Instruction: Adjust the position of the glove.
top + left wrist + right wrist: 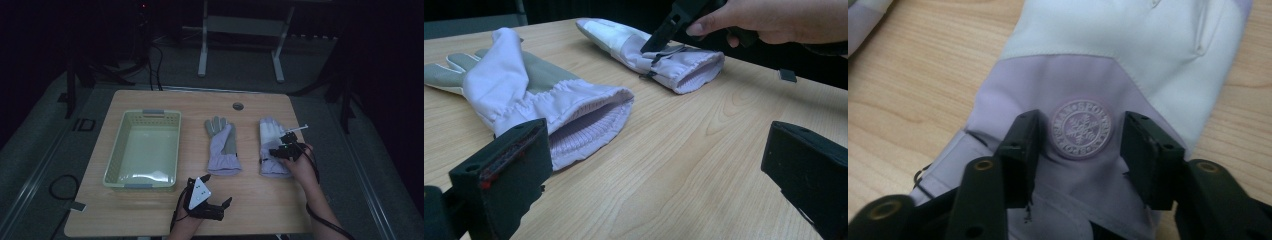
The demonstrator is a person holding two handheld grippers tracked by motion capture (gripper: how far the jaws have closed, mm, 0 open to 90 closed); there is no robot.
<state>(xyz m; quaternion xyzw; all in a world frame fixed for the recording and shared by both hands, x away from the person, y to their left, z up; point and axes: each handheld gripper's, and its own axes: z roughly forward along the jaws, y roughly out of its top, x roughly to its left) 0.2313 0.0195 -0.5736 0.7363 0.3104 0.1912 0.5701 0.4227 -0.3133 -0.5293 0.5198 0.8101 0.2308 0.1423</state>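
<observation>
Black right hand-held gripper (1079, 150) straddled the lilac-and-white fabric glove's (1128, 65) cuff, jaws apart.
Closing might have pinched only its top layer; left hand-held gripper (216, 192) sat spread, well aside.

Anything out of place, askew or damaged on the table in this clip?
Nothing stands out. Two lavender fabric gloves lie flat side by side on the wooden table, beside the pale green plastic basket, which sits upright. No spills or visible damage.
</observation>
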